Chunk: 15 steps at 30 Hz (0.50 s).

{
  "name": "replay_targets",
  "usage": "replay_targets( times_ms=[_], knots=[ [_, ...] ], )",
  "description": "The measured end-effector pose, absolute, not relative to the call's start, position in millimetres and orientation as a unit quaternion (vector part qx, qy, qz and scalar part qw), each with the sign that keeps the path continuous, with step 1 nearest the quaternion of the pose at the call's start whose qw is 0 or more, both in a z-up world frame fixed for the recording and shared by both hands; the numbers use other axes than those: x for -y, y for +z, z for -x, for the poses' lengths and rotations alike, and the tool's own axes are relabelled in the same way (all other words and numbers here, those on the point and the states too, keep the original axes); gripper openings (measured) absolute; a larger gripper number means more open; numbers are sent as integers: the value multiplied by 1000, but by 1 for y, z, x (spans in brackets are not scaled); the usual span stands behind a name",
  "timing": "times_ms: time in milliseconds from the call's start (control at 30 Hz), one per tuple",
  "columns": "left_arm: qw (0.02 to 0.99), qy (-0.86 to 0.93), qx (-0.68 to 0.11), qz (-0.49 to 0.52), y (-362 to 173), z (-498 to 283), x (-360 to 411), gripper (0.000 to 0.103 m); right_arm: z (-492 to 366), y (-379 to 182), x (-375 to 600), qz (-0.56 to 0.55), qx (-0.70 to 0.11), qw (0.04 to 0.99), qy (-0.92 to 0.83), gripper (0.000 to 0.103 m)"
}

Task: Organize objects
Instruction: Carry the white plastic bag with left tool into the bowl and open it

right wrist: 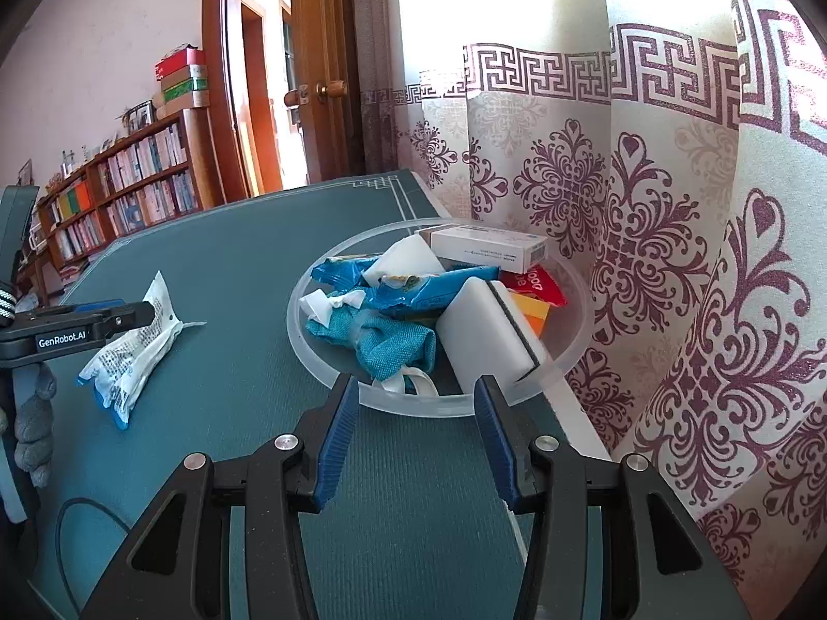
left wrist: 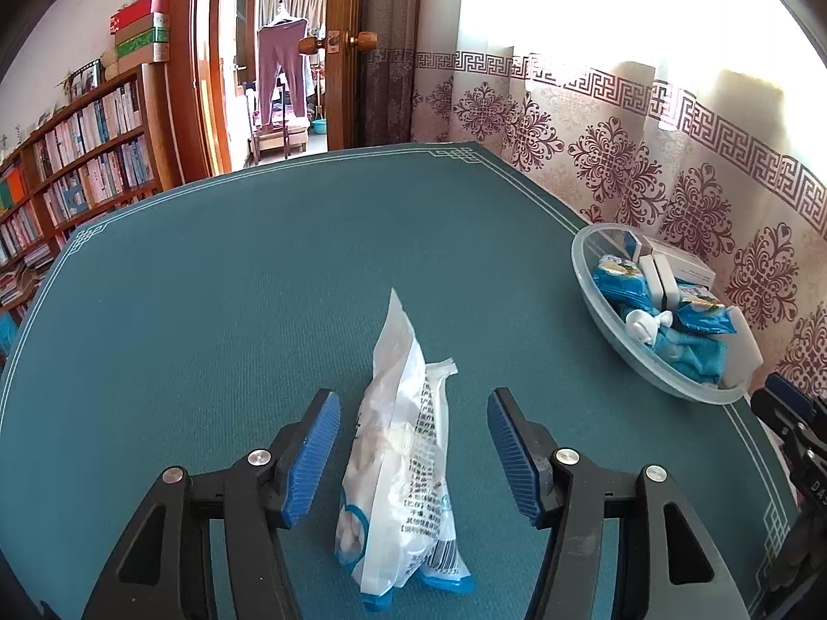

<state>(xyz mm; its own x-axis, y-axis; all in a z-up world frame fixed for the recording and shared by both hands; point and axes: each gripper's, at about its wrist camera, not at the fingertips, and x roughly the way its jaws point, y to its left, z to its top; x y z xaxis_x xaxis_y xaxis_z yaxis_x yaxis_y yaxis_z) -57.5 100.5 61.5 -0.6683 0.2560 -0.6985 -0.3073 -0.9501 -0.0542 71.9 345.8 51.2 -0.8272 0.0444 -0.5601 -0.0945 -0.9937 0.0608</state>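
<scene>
Left wrist view: the white plastic pouch (left wrist: 400, 460) is seen lying on the bench between the wide-open, empty left gripper (left wrist: 413, 457).
It is judged light, soft and crinkly, best pinched across its filled middle; the right gripper (right wrist: 416, 444), open and empty, is held just before the bowl (right wrist: 310, 361).

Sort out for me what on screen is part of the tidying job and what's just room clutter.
Job items:
- white plastic bag, lying between the open left gripper fingers
- clear bowl holding blue packets, teal cloth, white box
- right gripper, open before the bowl

Lying about:
- bookshelf
- patterned curtain
- wooden door
</scene>
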Motion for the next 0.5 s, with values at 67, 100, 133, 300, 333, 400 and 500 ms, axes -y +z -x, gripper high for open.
replay_targets(
  times_ms=[67, 100, 133, 300, 333, 400, 500],
  knots=[
    [146, 910, -29, 387, 55, 55, -96, 66, -72, 51, -347, 294, -51, 30, 954, 48],
    [142, 909, -30, 391, 52, 54, -95, 66, -72, 50, -347, 295, -54, 27, 954, 49],
    [140, 908, -31, 394, 50, 53, -94, 66, -71, 50, -348, 296, -56, 25, 953, 49],
    [140, 904, -35, 403, 41, 52, -99, 66, -69, 46, -347, 304, -60, 18, 951, 49],
    [140, 904, -37, 402, 40, 52, -101, 66, -69, 46, -347, 305, -59, 17, 950, 49],
    [141, 903, -41, 405, 37, 54, -104, 65, -68, 46, -347, 306, -60, 16, 950, 49],
    [139, 897, -40, 418, 31, 60, -106, 49, -68, 46, -347, 306, -61, 16, 950, 49]
  ],
)
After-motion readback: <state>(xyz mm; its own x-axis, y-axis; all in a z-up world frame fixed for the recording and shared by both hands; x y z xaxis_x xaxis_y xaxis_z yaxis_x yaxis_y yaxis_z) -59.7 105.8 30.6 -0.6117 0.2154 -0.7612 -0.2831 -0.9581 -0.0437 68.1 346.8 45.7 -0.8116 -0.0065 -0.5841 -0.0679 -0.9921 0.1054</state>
